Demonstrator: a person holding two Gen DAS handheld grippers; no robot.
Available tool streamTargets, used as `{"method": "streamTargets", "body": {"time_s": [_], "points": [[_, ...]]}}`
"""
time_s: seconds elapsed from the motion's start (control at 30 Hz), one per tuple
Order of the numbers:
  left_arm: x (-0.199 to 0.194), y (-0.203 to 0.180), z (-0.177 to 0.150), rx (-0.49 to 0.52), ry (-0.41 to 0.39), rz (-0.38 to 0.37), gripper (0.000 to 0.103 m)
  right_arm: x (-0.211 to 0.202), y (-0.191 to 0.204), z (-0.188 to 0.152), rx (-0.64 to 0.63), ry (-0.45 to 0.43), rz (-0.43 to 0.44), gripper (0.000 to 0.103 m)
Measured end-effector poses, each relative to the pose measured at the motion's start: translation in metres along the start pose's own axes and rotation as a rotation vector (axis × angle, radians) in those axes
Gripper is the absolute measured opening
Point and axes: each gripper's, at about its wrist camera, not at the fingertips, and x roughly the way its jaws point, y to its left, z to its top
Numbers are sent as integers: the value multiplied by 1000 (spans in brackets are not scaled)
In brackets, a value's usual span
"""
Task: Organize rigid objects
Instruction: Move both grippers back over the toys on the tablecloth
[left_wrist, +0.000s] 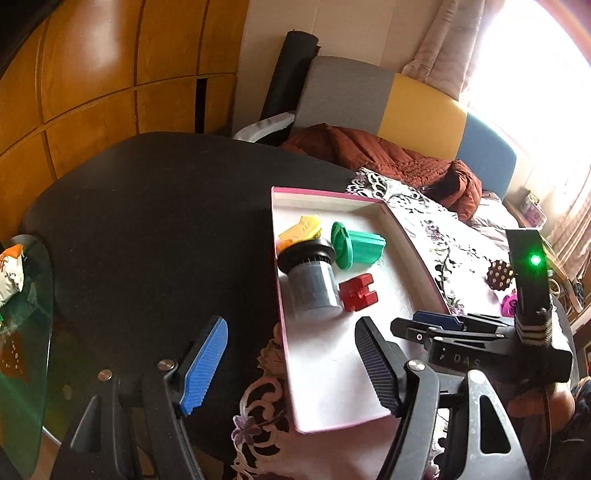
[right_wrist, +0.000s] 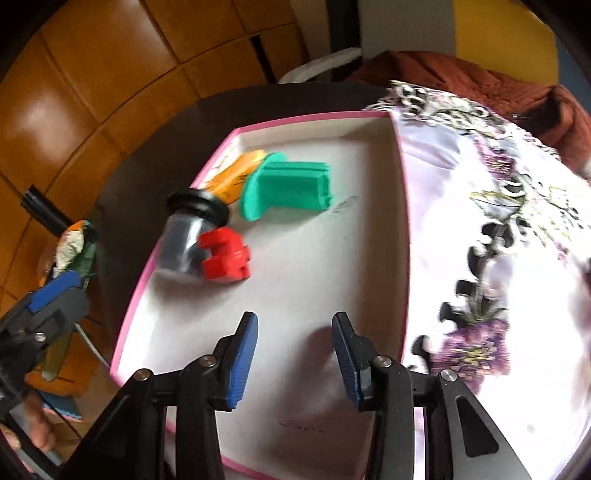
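Sitting on a flowered cloth (left_wrist: 424, 221) is a shallow white box with a pink rim (left_wrist: 275, 221), and every place here is told from that box. Four toys are seen inside it, all bunched near its far left corner. A yellow piece (left_wrist: 301, 229) is tucked against the left wall, and part of it is hidden behind a grey tube with a black ring (left_wrist: 310, 277), so its full shape cannot be made out. A green piece with a round end (left_wrist: 356, 245) is laid on its side just beside the tube, and a red block with a slot (left_wrist: 357, 291) is placed right next to the tube's lower end. From the right wrist view the toys are smeared by blur, and whether the red block touches the tube cannot be told. The left gripper (left_wrist: 291, 362) is held over the near left edge of the box, with its fingers spread wide and nothing between them. The right gripper (right_wrist: 293, 354) is held above the bare white floor in the near part of the box, with its fingers parted a little way and nothing gripped. In the left wrist view only the side of the right gripper is seen, past the box's right wall. A dark table (left_wrist: 147, 206) is seen to the left of the box. A small purple thing (left_wrist: 509, 302) far to the right is half hidden and cannot be named.
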Motion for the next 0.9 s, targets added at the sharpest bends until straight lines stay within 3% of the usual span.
{"method": "streamTargets", "body": {"time_s": [0.07, 0.3, 0.47, 0.9], "points": [[-2, -4, 0, 12, -4, -3, 73, -1, -7, -1, 5, -3, -15, 43], [-4, -12, -1, 31, -4, -2, 73, -12, -13, 0, 41, -44, 52, 44], [-5, -18, 1, 39, -1, -7, 73, -34, -11, 6, 51, -124, 75, 55], [-1, -49, -3, 86, 42, -77, 72, -89, -63, -7, 131, -222, -26, 71]]}}
